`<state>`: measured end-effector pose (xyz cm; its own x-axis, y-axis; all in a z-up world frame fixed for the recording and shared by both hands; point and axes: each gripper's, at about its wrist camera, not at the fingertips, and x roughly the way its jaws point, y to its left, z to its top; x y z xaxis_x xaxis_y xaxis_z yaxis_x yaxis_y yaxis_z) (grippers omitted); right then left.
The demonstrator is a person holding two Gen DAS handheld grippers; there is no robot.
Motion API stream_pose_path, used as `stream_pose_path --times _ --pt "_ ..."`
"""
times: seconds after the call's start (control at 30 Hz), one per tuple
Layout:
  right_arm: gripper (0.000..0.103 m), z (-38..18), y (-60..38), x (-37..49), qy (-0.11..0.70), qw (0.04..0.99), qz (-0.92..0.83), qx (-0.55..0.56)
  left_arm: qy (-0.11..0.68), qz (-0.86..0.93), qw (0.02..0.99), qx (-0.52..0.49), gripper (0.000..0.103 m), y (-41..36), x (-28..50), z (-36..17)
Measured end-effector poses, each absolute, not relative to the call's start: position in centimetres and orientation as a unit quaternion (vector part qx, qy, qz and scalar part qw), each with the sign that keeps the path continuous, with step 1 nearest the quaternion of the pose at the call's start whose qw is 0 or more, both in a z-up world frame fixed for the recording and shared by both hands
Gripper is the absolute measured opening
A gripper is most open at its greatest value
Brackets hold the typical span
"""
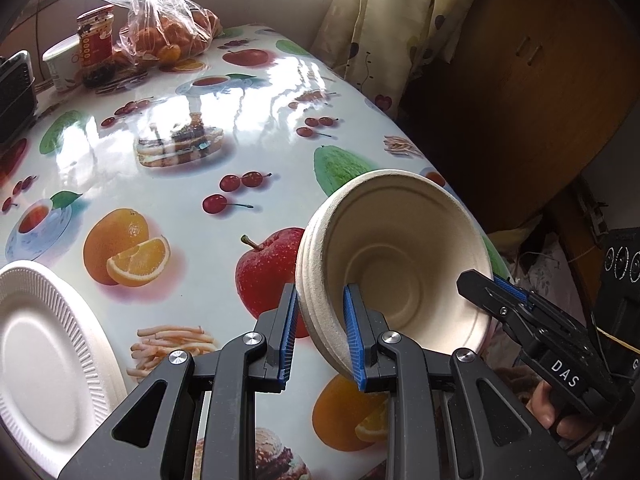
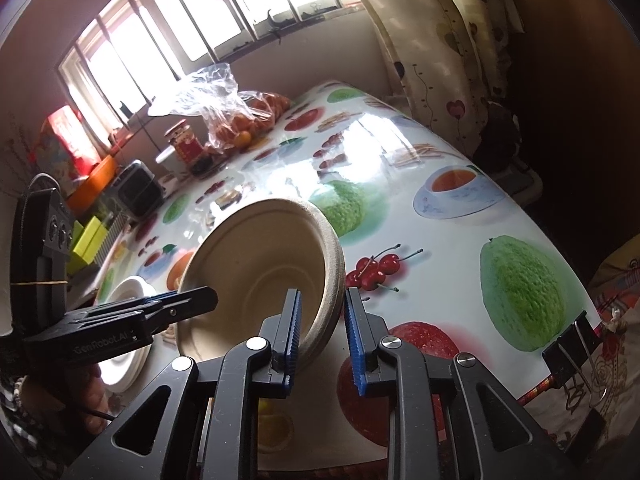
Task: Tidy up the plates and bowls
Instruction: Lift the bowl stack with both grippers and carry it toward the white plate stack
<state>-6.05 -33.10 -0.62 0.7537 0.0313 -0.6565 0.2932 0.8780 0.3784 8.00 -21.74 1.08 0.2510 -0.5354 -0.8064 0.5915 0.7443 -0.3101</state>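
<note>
A beige pulp bowl [image 1: 400, 248] [image 2: 260, 264] hangs tilted over the fruit-print tablecloth [image 1: 192, 184], its mouth facing both cameras. Its thick rim shows layered edges, like nested bowls. My left gripper [image 1: 320, 332] is shut on the rim's left side, one blue pad inside and one outside. In the right wrist view it reaches in from the left [image 2: 200, 298]. My right gripper [image 2: 324, 332] is shut on the opposite side of the rim, and in the left wrist view it comes in from the right [image 1: 486, 292]. A white ribbed foam plate [image 1: 44, 344] [image 2: 128, 292] lies on the table to the left.
At the far end stand a plastic bag of oranges [image 1: 168, 36], a red-labelled jar [image 1: 96, 36], a white cup [image 1: 60, 64] and a black box [image 1: 14, 92]. A binder clip [image 2: 568, 352] grips the cloth at the near right edge. Curtain [image 1: 380, 20] and dark wooden furniture [image 1: 520, 80] flank the right side.
</note>
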Motion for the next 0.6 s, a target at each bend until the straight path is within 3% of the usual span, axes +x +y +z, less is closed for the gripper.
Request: stream_pose_path --times 0.6 --pt "0.021 1.5 -28.6 -3.8 0.341 0.918 -0.023 0.202 0.48 -0.314 0.819 0.005 0.024 -16.4 8.1 3.1"
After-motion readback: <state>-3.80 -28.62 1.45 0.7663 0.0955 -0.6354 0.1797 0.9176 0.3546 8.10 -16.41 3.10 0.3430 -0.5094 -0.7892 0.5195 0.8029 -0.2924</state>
